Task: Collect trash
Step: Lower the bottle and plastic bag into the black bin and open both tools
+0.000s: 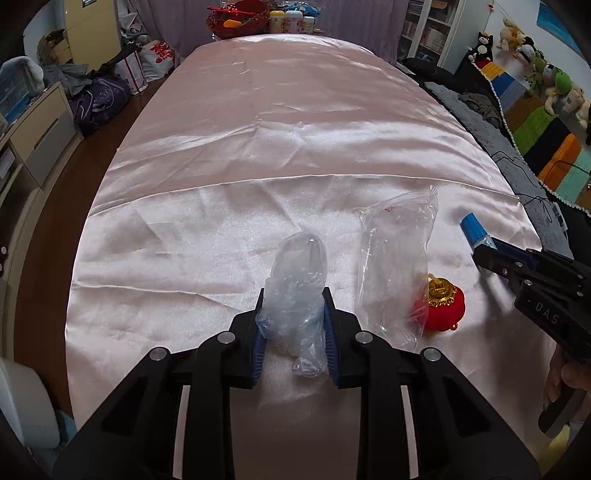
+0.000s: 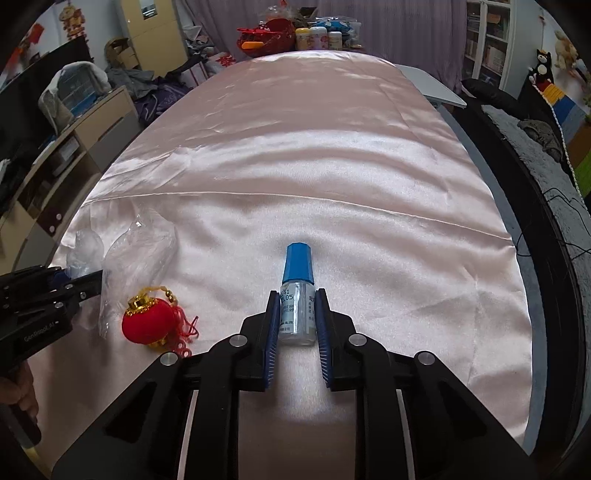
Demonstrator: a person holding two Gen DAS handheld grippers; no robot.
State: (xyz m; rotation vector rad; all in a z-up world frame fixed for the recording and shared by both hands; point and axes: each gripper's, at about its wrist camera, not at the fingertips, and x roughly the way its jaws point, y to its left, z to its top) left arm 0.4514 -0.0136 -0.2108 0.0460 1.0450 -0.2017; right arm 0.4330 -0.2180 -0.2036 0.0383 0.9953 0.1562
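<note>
A crumpled clear plastic wrapper point(image 1: 297, 291) lies on the pink satin cloth point(image 1: 288, 129), and my left gripper point(image 1: 294, 295) is shut on it, blue pads pressing both sides. A small clear bottle with a blue cap point(image 2: 297, 295) lies on the same cloth, with my right gripper point(image 2: 296, 299) shut on its body. In the left wrist view the right gripper point(image 1: 491, 247) shows at the right with the bottle's cap point(image 1: 474, 229) sticking out. The left gripper point(image 2: 79, 277) shows at the left of the right wrist view with the wrapper point(image 2: 86, 247). An empty clear plastic bag point(image 1: 397, 269) lies between the two grippers.
A red lantern ornament with gold trim point(image 2: 149, 321) lies beside the clear bag point(image 2: 138, 258). A red basket point(image 1: 238, 16) and jars point(image 1: 291, 20) stand at the table's far end. Drawers point(image 1: 33, 140) and bags line the left, a sofa with soft toys point(image 1: 546, 81) the right.
</note>
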